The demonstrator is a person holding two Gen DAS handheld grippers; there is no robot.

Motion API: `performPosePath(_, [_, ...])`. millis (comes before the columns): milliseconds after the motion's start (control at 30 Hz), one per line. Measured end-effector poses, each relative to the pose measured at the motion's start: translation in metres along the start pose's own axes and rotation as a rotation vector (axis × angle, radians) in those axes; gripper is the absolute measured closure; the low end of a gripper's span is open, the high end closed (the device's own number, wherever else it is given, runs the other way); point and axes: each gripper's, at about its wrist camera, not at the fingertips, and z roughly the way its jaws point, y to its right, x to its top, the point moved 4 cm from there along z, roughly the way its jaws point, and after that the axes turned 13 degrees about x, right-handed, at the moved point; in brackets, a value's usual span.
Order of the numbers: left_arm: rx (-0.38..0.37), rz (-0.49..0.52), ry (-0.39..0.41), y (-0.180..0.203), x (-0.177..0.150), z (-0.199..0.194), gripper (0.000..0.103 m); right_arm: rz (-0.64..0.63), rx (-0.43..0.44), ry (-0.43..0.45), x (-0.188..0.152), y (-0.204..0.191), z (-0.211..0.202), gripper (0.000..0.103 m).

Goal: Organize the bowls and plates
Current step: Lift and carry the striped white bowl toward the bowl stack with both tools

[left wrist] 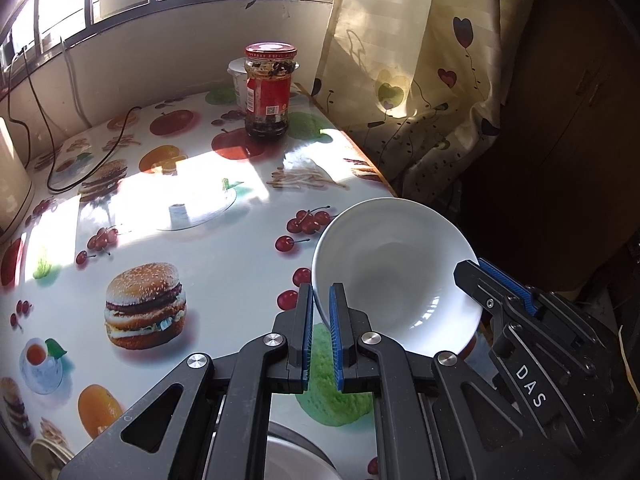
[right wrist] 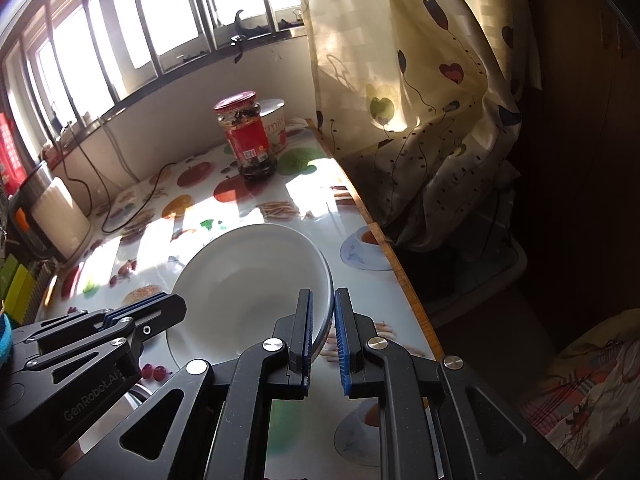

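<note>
Left gripper [left wrist: 321, 308] nearly closed, pinching left rim of white bowl [left wrist: 396, 272]. Bowl sits tilted over the table's [left wrist: 224, 248] right edge, above the fruit-print cloth. Right gripper [right wrist: 322, 312] clamps the opposite rim, jaws narrow. Red-lid jar [left wrist: 269, 88] well behind, near the window.

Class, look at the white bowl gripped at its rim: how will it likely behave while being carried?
The bowl looks like glazed ceramic, so probably rigid, and fragile if dropped. Its glossy surface may slip between the pads. Both the left gripper and right gripper pinch only the thin rim, so it could pivot or tilt.
</note>
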Motion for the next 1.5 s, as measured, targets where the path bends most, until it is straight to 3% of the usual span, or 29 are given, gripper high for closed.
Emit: performPosePath(1500, [0.016, -0.076, 0.1, -0.074, -0.054, -0.087, 0.095, -0.073, 0.072, 0.069, -0.045, -0.099, -0.072, 0.091])
